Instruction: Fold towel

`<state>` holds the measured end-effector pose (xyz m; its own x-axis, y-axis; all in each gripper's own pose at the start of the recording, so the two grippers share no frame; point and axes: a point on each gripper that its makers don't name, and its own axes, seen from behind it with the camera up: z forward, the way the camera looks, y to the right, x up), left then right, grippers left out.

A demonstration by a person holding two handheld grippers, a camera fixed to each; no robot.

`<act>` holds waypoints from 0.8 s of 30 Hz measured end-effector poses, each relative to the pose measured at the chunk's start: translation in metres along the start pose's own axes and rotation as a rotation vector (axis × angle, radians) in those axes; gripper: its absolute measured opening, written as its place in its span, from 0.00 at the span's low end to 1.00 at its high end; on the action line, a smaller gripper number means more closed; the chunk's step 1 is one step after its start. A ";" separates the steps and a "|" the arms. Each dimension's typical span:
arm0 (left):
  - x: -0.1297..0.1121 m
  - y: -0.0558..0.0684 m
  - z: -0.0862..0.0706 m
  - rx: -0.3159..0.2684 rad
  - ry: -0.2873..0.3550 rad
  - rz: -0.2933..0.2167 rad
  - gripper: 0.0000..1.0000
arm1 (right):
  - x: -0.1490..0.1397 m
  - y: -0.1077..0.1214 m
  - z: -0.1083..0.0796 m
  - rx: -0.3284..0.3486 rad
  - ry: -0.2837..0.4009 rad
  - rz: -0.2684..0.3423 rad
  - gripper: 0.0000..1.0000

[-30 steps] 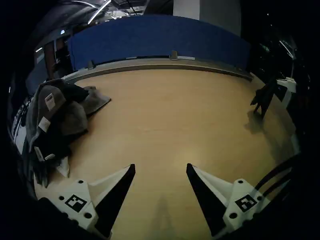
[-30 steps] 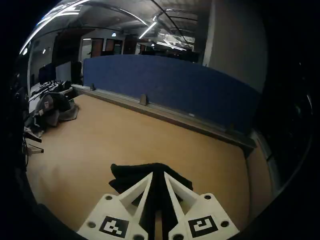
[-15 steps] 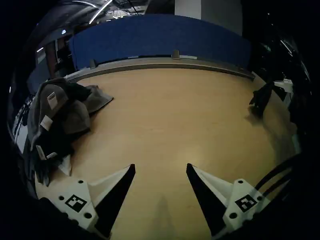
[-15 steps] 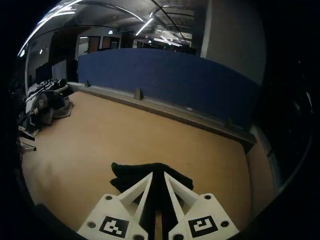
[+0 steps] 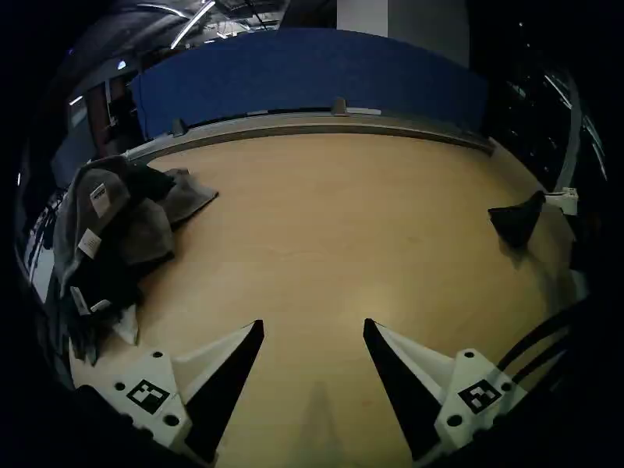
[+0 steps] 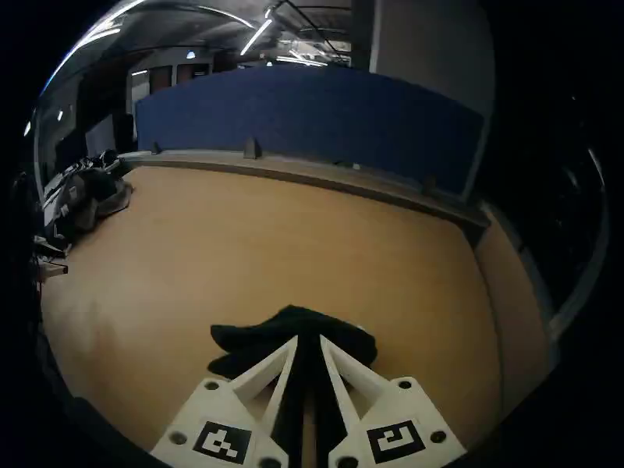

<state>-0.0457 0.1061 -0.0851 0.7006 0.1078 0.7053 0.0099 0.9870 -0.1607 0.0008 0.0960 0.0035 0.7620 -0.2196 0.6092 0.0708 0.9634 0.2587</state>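
Towel: a dark towel (image 6: 249,341) is held bunched near the right end of the worktop (image 6: 234,234); whether it rests on the surface cannot be told.
Right gripper (image 6: 309,340): the fingers are drawn together and clamped on the towel's fabric.
Left gripper (image 5: 312,324): the fingers are set apart, with nothing between them, over bare worktop.
Pile: grey cloths (image 5: 117,226) are heaped at the left edge, well apart from the towel.
Progress: judged early. No fold is seen, so the spreading and every fold are left.

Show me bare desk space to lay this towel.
The wooden desk is bare from the blue partition to the left gripper, and across to the black towel in the right gripper. Crowded: grey cloth heap at the left edge.
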 end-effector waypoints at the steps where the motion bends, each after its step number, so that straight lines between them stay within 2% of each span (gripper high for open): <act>1: 0.000 0.000 0.000 0.000 -0.001 0.001 0.95 | -0.008 0.003 -0.003 -0.007 -0.009 0.010 0.05; 11: 0.000 0.006 -0.001 -0.008 -0.002 0.011 0.95 | -0.086 0.034 -0.022 -0.078 -0.112 0.097 0.05; 24: -0.001 0.010 -0.002 -0.010 -0.005 0.023 0.95 | -0.167 0.058 -0.027 -0.192 -0.279 0.201 0.06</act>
<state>-0.0450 0.1157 -0.0893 0.6972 0.1310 0.7048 0.0011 0.9829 -0.1839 -0.1049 0.1927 -0.1040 0.5702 -0.0313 0.8209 0.0772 0.9969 -0.0155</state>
